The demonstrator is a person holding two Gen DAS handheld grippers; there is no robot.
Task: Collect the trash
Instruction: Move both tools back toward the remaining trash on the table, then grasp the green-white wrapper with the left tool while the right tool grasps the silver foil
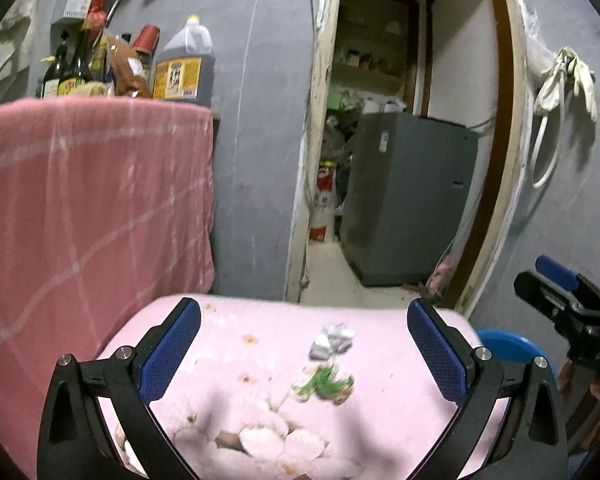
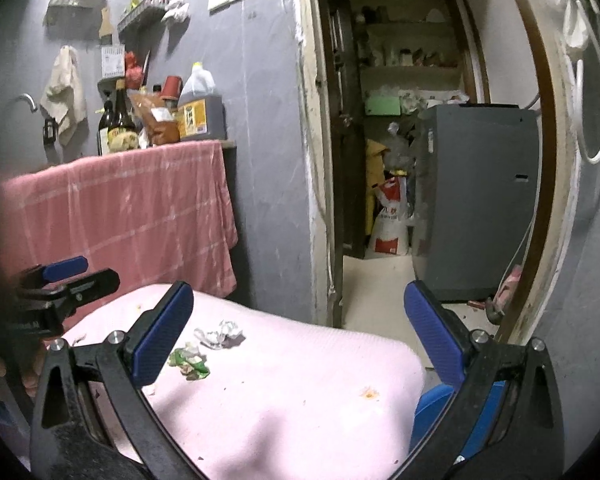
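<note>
Two pieces of trash lie on a small table under a pink flowered cloth (image 1: 228, 364) (image 2: 300, 380): a crumpled white-grey paper wad (image 1: 332, 340) (image 2: 220, 334) and, nearer to me, a crumpled green-and-white wrapper (image 1: 326, 386) (image 2: 190, 360). My left gripper (image 1: 304, 348) is open above the cloth, and both pieces sit between its blue pads (image 1: 172, 352), untouched. My right gripper (image 2: 300, 336) is open too, holding nothing, with the trash close to its left finger (image 2: 162, 334). Each gripper shows at the edge of the other's view (image 1: 568, 300) (image 2: 60, 284).
A counter draped in a pink checked cloth (image 1: 84, 200) (image 2: 132, 208) stands at the left, with bottles and a big jug (image 1: 184, 64) on top. A blue plastic object (image 1: 508, 344) (image 2: 440, 408) sits low by the table's right side. Beyond an open doorway stands a grey appliance (image 1: 408, 196) (image 2: 476, 200).
</note>
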